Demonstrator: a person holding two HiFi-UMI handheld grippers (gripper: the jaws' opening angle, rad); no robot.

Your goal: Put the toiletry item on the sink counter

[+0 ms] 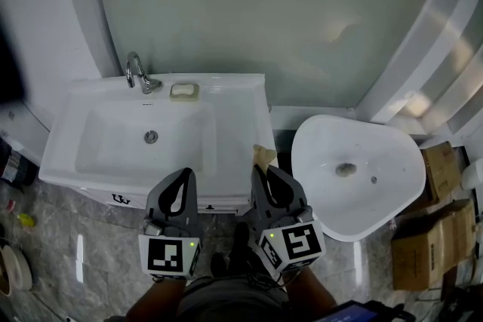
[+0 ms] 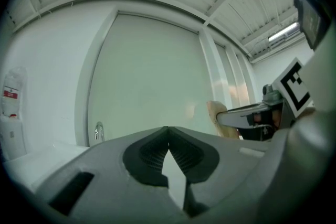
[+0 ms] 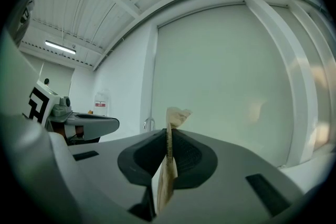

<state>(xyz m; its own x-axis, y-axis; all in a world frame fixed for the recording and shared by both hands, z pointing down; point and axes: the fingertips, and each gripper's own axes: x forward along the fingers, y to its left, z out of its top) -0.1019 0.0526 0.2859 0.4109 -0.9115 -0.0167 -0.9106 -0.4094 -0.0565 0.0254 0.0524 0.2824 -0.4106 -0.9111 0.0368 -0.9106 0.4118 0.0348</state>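
Note:
The toiletry item is a thin beige sachet (image 1: 263, 155), pinched edge-on between the jaws of my right gripper (image 1: 261, 171). Its crumpled top (image 3: 176, 114) sticks up past the fingertips in the right gripper view. The sachet hangs just off the front right corner of the white sink counter (image 1: 243, 98), touching nothing. My left gripper (image 1: 184, 176) is held beside it at the counter's front edge, with its jaws shut and nothing between them (image 2: 168, 132). The left gripper view also catches the sachet (image 2: 217, 117) at its right.
A chrome faucet (image 1: 138, 75) and a soap dish (image 1: 184, 91) sit at the back of the basin (image 1: 113, 136). A white toilet (image 1: 355, 177) stands right of the vanity, with cardboard boxes (image 1: 426, 237) beyond it. A frosted glass panel (image 1: 256, 4) rises behind.

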